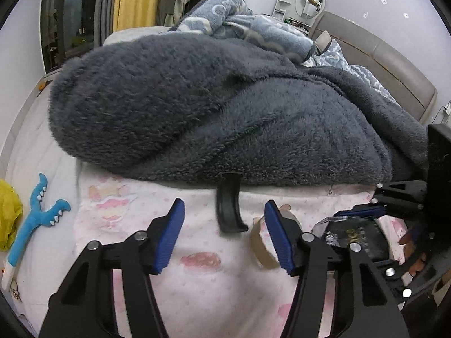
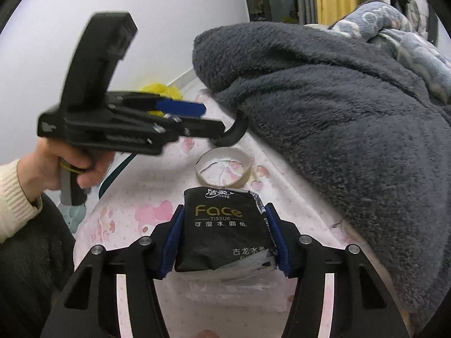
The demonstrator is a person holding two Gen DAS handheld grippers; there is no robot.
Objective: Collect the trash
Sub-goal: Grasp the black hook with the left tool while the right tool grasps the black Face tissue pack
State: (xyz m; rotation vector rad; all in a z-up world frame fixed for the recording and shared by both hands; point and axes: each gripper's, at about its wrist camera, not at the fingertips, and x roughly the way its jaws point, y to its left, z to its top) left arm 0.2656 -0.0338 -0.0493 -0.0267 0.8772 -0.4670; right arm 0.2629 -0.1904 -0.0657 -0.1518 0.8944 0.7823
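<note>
On a pink-patterned white sheet (image 1: 203,290) lies a black curved plastic piece (image 1: 229,208) just ahead of my left gripper (image 1: 224,205), whose blue pads stand apart and touch nothing. A torn cardboard tape ring (image 1: 260,249) rests against the outside of its right finger. In the right wrist view the ring (image 2: 224,169) lies just beyond a black "Face" tissue pack (image 2: 222,233). My right gripper (image 2: 225,208) is shut on that pack, a pad pressing each side. The left gripper (image 2: 203,118) hovers over the black curved piece (image 2: 235,135).
A big dark grey fleece blanket (image 1: 197,98) is heaped right behind the trash. A blue toy (image 1: 36,219) and a yellow bag (image 1: 8,214) lie to the left. Clear plastic film (image 2: 225,290) lies under the pack. A person's hand (image 2: 70,160) holds the left gripper.
</note>
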